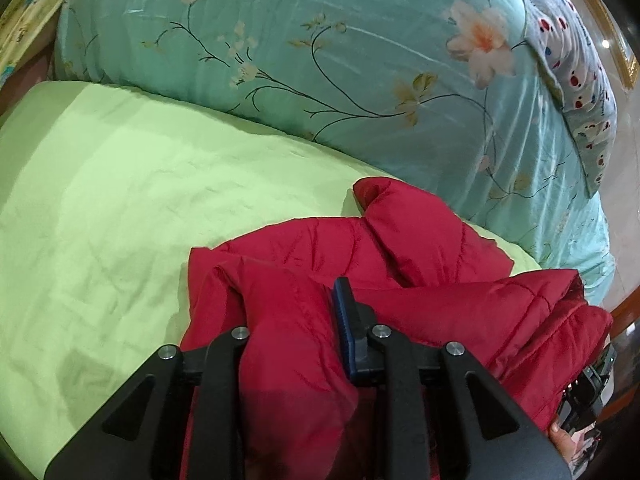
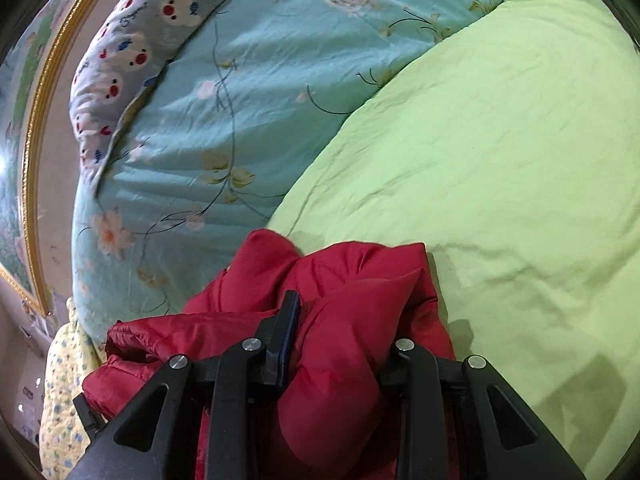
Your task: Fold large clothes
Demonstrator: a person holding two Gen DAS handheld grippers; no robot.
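Green-sheeted bed (image 1: 120, 184), teal floral quilt (image 1: 320, 60)

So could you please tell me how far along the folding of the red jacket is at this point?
Early to midway. Done: the red jacket is on the green sheet, bunched in loose layers, not yet a neat fold. In hand: the left hand-held gripper and right hand-held gripper each clamp a puffy bunch of it. Left: laying it flat, squaring it, finishing the folds.
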